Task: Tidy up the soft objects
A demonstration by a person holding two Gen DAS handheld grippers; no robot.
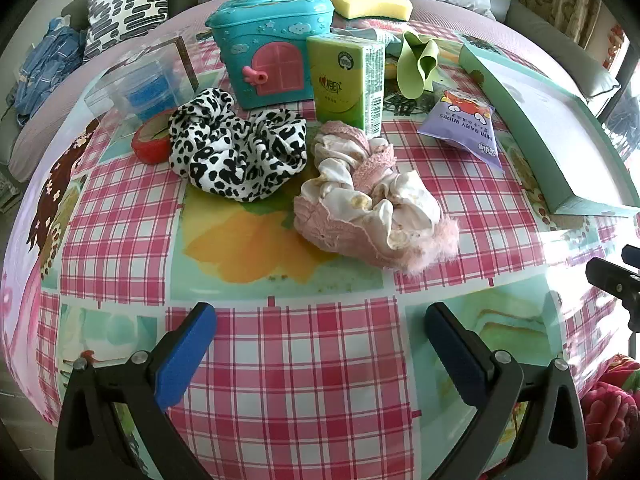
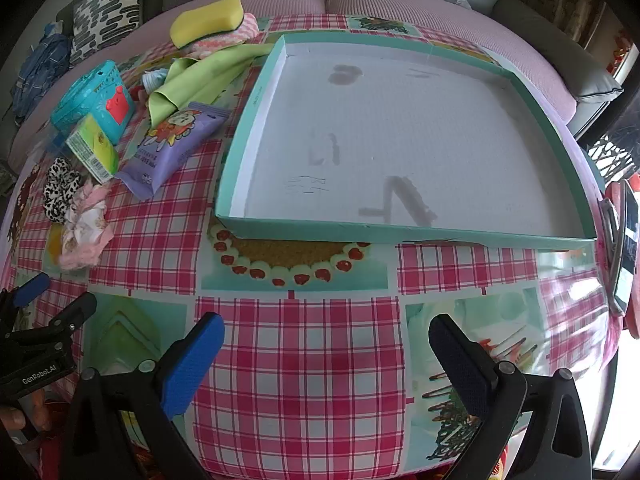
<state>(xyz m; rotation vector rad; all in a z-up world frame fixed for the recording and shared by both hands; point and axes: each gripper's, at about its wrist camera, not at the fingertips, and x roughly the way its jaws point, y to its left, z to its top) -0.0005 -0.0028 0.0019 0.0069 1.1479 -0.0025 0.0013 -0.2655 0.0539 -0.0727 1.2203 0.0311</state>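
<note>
A pink and cream scrunchie (image 1: 368, 208) lies mid-table, just ahead of my open, empty left gripper (image 1: 320, 320). A black-and-white leopard scrunchie (image 1: 236, 148) lies to its left. A yellow sponge (image 1: 372, 0), a green cloth (image 1: 416, 64) and a purple baby wipes pack (image 1: 464, 124) lie farther back. A shallow teal tray (image 2: 400, 232) with a bare white floor sits ahead of my open, empty right gripper (image 2: 326, 332). The right wrist view also shows the scrunchies (image 2: 84, 220), the wipes pack (image 2: 168, 148), the green cloth (image 2: 200, 76) and the sponge (image 2: 208, 20) at left.
A teal toy house box (image 1: 268, 48), a green tissue pack (image 1: 348, 84), a red tape roll (image 1: 152, 140) and a clear box (image 1: 140, 84) stand behind the scrunchies. The table has a pink checked cloth (image 1: 288, 360). A sofa with cushions (image 1: 128, 4) lies beyond.
</note>
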